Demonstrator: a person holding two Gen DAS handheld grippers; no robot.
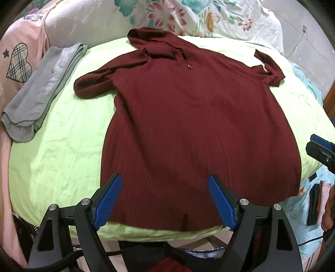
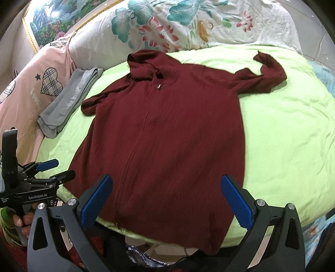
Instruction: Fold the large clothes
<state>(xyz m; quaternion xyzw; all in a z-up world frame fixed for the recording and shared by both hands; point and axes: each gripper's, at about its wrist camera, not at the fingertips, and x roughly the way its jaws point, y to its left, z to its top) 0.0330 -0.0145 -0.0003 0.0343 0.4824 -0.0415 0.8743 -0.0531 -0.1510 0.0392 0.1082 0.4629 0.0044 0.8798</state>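
A dark red ribbed hooded zip garment (image 1: pixel 188 117) lies spread flat, front up, on a light green sheet (image 1: pixel 62 146), hood at the far end and both sleeves bent out to the sides. It also shows in the right wrist view (image 2: pixel 167 136). My left gripper (image 1: pixel 165 200) is open and empty, hovering over the near hem. My right gripper (image 2: pixel 167 200) is open and empty over the hem too. The left gripper shows at the left edge of the right wrist view (image 2: pixel 52 169), and the right gripper's fingertip at the right edge of the left wrist view (image 1: pixel 320 144).
A folded grey garment (image 1: pixel 41 90) lies on the sheet's left side. A pink pillow with plaid hearts (image 1: pixel 18 62) and a floral quilt (image 1: pixel 188 16) border the far side. The sheet's front edge (image 1: pixel 146 232) drops off just beyond my fingers.
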